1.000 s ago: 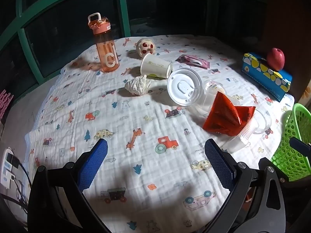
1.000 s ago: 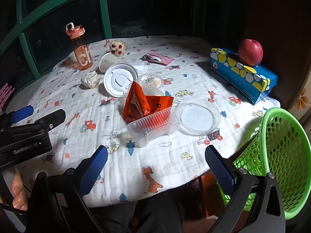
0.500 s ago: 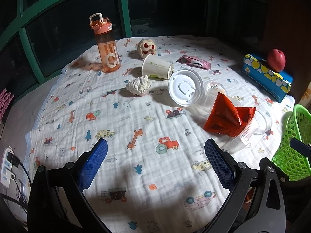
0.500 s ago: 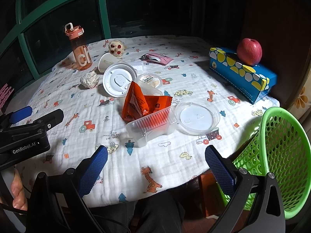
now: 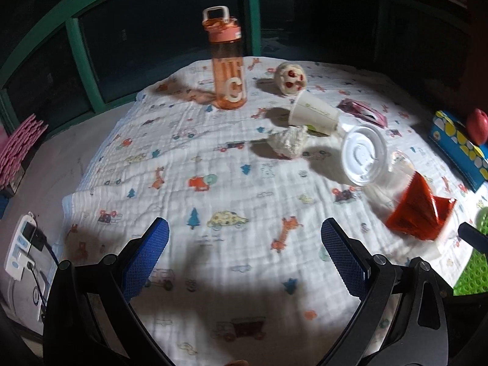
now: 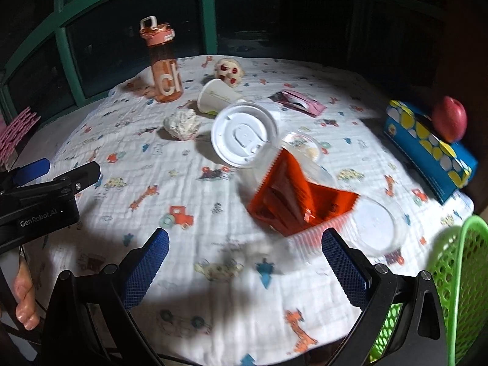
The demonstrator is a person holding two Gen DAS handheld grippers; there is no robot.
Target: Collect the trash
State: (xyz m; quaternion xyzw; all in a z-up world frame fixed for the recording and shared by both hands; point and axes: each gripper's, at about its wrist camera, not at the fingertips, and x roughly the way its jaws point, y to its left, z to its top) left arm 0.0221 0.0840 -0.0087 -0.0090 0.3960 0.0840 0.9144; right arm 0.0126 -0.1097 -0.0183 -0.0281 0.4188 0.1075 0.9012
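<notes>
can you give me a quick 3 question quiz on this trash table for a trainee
1. True or false: the paper cup stands upright.
2. What rests on the blue tissue box?
3. The orange wrapper is held by: A) left gripper B) right gripper C) neither

Key: 1 false, it lies on its side. 2 a red apple. 3 C, both grippers are open and empty.

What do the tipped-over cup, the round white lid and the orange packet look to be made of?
Tipped-over cup: looks like matte paper, opaque white with small print. Round white lid: thin moulded plastic, slightly glossy, with embossed ridges. Orange packet: shiny plastic or foil film, creased, with a serrated edge.
</notes>
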